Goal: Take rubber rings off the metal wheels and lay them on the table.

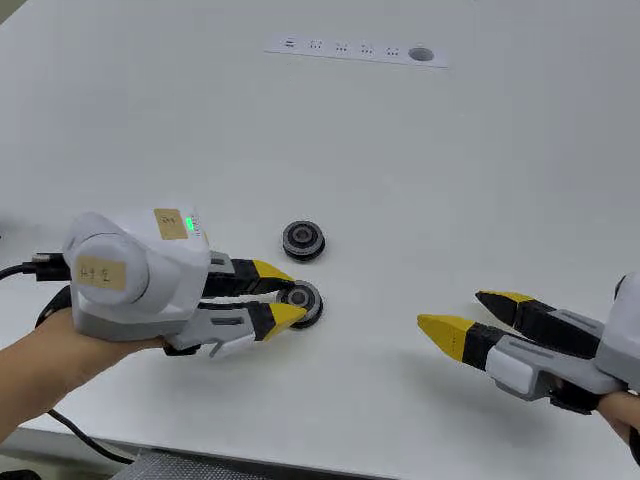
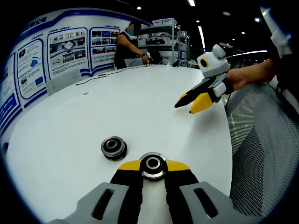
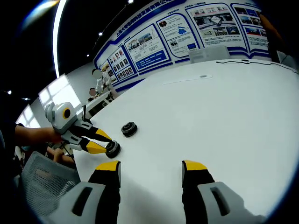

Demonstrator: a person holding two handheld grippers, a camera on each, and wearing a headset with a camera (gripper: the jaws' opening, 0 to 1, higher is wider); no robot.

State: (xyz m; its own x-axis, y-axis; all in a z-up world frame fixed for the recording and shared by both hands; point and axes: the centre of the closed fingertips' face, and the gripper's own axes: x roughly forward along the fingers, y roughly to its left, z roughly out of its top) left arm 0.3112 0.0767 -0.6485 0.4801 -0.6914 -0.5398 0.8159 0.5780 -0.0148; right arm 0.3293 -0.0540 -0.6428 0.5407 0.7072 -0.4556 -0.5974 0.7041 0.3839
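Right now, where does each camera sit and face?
Head view: headset, looking down at the table; left gripper, right gripper, a forearm show.
Left gripper view: on that gripper, along jaws clamping a wheel.
Right gripper view: on that gripper, over open jaws, toward the left gripper.
All share the free wheel.

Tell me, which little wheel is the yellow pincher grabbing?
The near wheel, clamped between the left gripper's yellow tips. The other wheel lies alone on the table, farther off.
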